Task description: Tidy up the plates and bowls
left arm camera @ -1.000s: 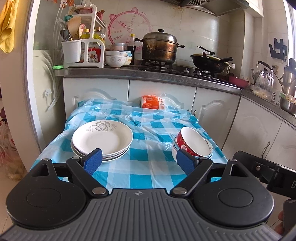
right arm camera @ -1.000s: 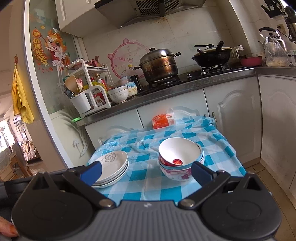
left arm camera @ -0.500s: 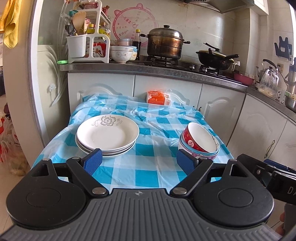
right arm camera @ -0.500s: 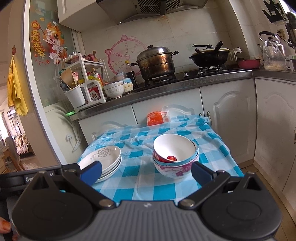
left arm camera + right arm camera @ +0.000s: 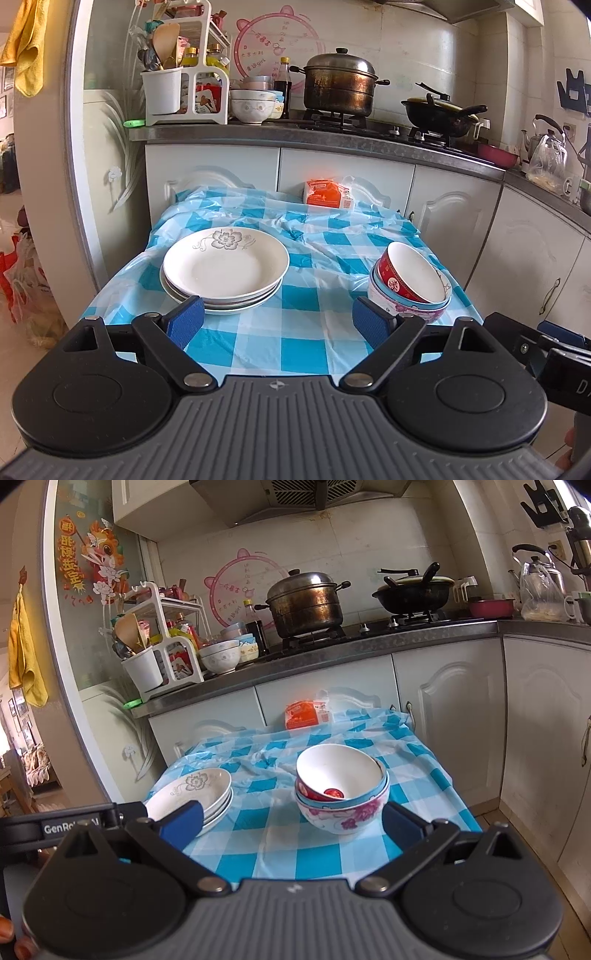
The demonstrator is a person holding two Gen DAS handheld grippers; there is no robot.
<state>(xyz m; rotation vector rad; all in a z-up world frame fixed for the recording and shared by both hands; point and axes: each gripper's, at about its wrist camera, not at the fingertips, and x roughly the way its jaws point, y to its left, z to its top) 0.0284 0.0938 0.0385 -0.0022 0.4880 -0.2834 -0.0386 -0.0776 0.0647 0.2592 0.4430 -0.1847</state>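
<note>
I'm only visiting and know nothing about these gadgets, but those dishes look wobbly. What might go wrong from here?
The top bowl sits tilted in the bowl stack, so a nudge from the open right gripper might tip it out. That stack stands near the table's right edge; a push could send it off. The plastic tablecloth is wrinkled and looks slippery, so the plate stack may slide.

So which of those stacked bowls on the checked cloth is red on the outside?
The top bowl, tilted in the stack, red outside and white inside. Under it sit a blue-rimmed bowl and a white bowl with pink flowers.

"GenRo" on left gripper (image 5: 70,827)
</note>
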